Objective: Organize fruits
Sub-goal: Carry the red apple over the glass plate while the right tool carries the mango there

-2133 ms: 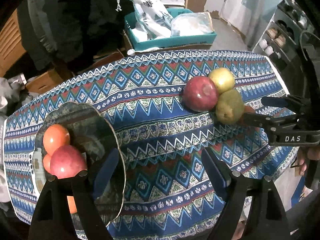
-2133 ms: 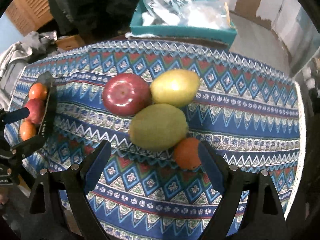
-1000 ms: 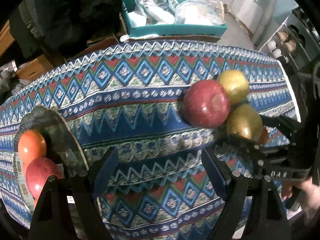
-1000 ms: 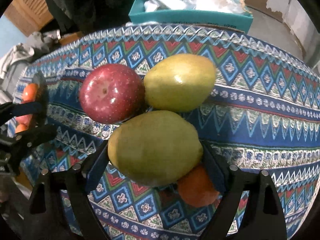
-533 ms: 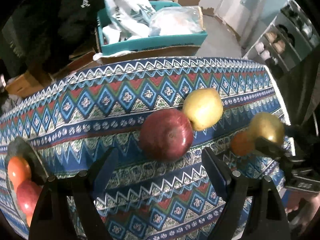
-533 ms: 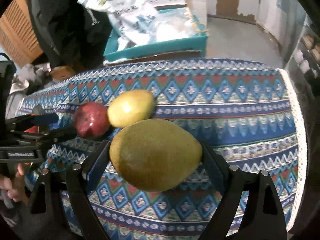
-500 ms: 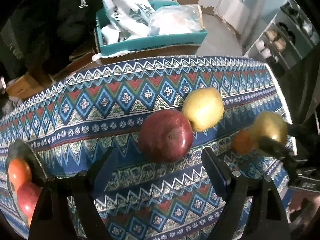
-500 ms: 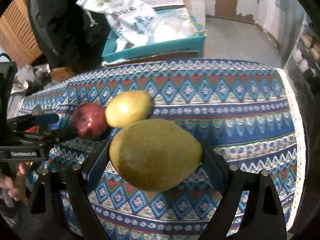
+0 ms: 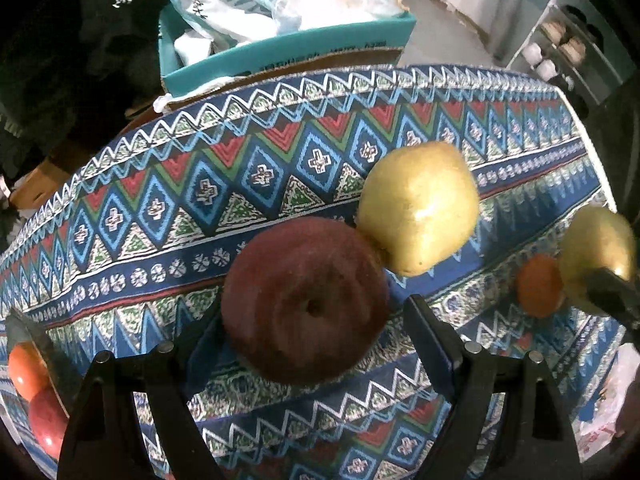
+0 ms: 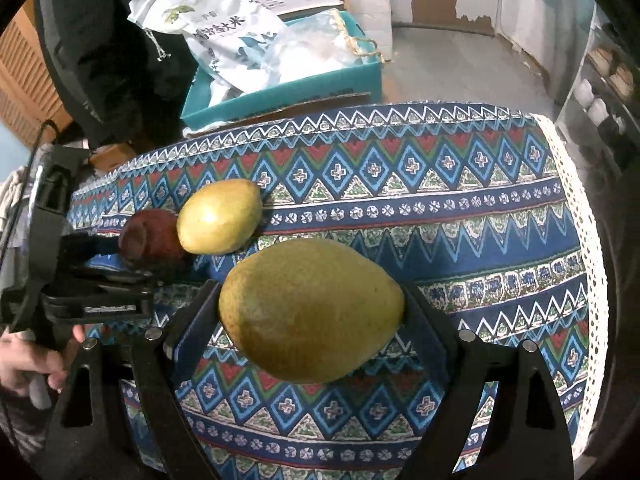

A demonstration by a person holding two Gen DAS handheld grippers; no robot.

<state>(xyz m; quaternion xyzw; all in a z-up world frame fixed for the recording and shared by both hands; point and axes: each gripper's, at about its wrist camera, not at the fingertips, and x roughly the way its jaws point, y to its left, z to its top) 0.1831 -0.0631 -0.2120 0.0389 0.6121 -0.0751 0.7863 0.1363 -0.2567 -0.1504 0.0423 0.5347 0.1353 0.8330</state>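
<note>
Two hand-held grippers are at work. Our right hand-held gripper (image 10: 312,312) is closed on the pear (image 10: 311,310), which it holds above the cloth-covered bench (image 10: 480,208) near its front edge; the pear's long axis runs crosswise between the fingers, narrower end toward the bench's right edge. Our left hand-held gripper (image 9: 312,328) is spread wide around the apple (image 9: 306,300), with the fingers on either side and a gap visible at the right one, so nothing is gripped yet. The apple sits mid-bench, its dimple facing us, touching the yellow fruit (image 9: 418,208) behind it. An orange (image 9: 538,286) lies near the right edge.

To close well, we judge the fingers should centre on the apple's widest part and squeeze slowly, so it doesn't roll or nudge the yellow fruit. The plate (image 9: 24,332) with fruit sits at the left edge, the likely destination.
</note>
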